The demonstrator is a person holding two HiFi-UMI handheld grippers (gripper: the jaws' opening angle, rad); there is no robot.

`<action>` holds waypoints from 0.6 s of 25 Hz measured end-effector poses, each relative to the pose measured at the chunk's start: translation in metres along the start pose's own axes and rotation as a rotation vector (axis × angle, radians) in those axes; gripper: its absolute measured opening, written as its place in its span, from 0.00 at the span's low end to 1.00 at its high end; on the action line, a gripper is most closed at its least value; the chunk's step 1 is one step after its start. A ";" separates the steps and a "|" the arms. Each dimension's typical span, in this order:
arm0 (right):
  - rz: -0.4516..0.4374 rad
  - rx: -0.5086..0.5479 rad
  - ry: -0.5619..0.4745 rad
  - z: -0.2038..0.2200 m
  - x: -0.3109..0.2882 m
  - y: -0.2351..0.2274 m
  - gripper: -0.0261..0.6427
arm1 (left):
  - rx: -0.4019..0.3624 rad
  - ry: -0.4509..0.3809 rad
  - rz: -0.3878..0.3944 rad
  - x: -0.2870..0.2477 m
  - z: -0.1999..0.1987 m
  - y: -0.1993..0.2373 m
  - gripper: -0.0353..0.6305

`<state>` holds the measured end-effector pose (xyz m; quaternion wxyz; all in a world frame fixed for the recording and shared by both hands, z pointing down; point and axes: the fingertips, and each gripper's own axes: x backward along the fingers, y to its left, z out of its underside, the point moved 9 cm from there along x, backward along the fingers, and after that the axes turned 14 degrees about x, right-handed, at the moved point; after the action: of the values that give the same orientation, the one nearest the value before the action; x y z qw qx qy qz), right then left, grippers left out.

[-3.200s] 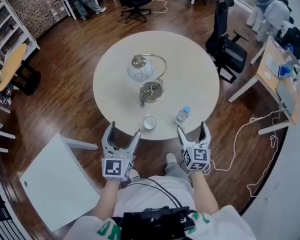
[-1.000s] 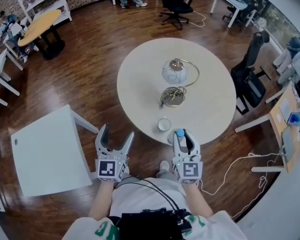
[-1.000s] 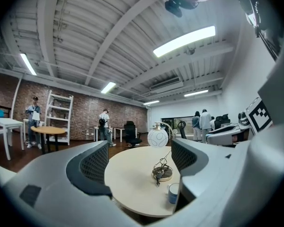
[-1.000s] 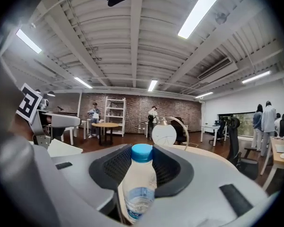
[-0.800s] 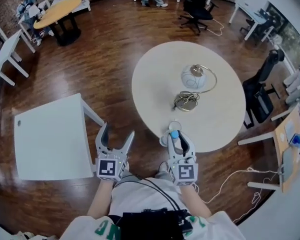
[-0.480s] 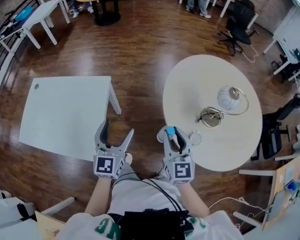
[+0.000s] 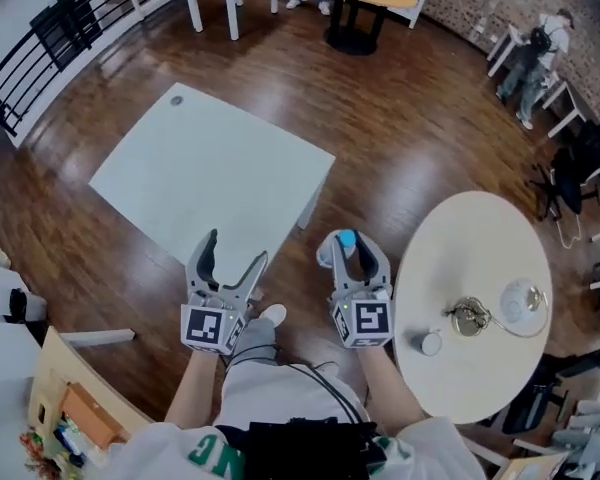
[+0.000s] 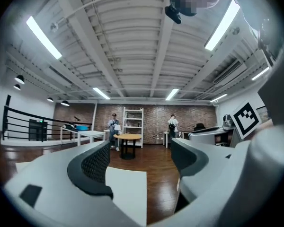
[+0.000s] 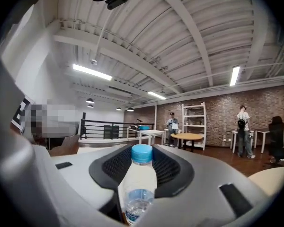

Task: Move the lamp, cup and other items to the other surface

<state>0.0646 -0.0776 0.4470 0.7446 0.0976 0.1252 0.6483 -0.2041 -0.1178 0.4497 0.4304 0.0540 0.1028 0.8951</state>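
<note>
White and square, the far bench is lying straight ahead across the dark wooden floor, its top bare and its near edge running slantwise just under the left gripper. That gripper's jaws are standing wide apart with nothing between them; in the left gripper view only the bench's pale corner and open floor are showing past them. The right gripper is hanging over the floor in the gap between the square bench's near leg and the curved edge of the round bench, clear of both. Its jaws are clamping on the bottle, which is standing upright, blue cap up, in the right gripper view. The lamp and the cup are sitting on the round bench, the cup near its rim.

Compared with three seconds ago, the bottle is no longer standing on the round bench beside the cup. Within the last second the square bench is shifting from the picture's left side to dead ahead, while the round bench is sliding off to the lower right.
</note>
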 end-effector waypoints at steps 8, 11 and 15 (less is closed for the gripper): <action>-0.250 0.000 -0.043 -0.023 -0.125 0.069 0.27 | -0.017 -0.051 -0.197 0.038 -0.018 0.072 0.66; -0.326 -0.014 -0.073 -0.020 -0.171 0.097 0.27 | -0.013 -0.063 -0.260 0.051 -0.021 0.093 0.65; -0.418 0.007 -0.072 -0.026 -0.223 0.143 0.27 | -0.016 -0.061 -0.326 0.063 -0.019 0.120 0.65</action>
<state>-0.1070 -0.2791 0.4800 0.8667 0.0953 0.1184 0.4752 -0.3380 -0.1442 0.4594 0.5732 0.0602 0.0899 0.8122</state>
